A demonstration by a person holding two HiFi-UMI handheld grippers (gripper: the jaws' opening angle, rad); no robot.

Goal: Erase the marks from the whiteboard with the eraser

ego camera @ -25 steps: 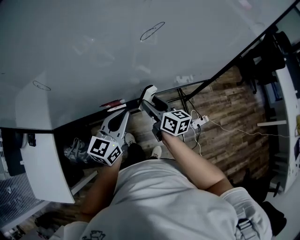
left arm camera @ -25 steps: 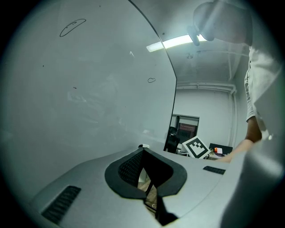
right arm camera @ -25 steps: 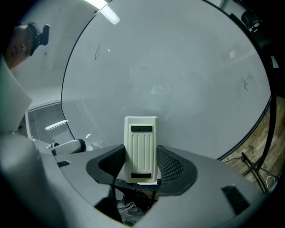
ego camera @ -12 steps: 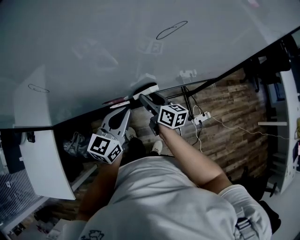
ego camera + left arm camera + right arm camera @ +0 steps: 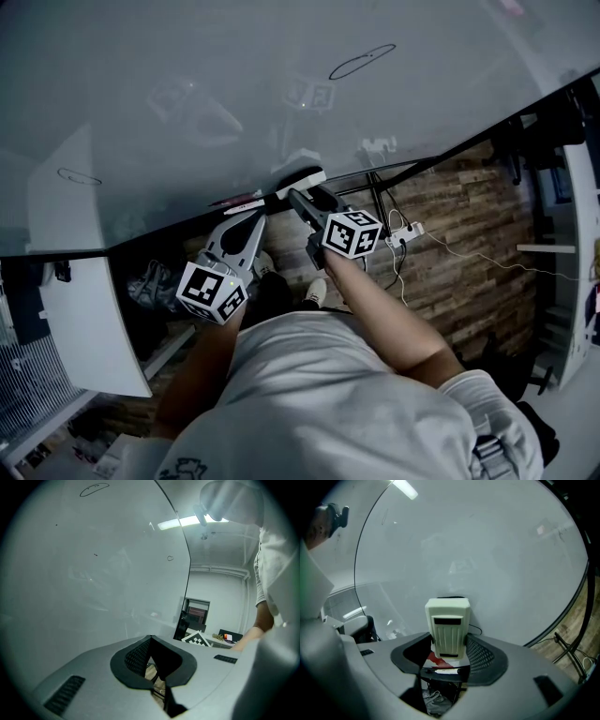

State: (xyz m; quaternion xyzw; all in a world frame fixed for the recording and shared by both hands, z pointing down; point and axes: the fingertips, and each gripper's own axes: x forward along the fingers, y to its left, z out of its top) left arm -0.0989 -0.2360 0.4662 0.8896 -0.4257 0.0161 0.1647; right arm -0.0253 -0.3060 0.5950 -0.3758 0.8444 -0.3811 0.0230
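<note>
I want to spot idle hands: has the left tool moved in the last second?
No. The left tool has its tips just right of the red marker, much as a second ago. The small shift in the picture is the head camera's own.

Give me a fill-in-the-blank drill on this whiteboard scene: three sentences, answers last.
Of the right gripper and left gripper, the ___ one clamps the eraser.
The other one's jaws are ___, with nothing between them.
The eraser sits near the ___ edge of the whiteboard.
Answers: right; shut; bottom
</note>
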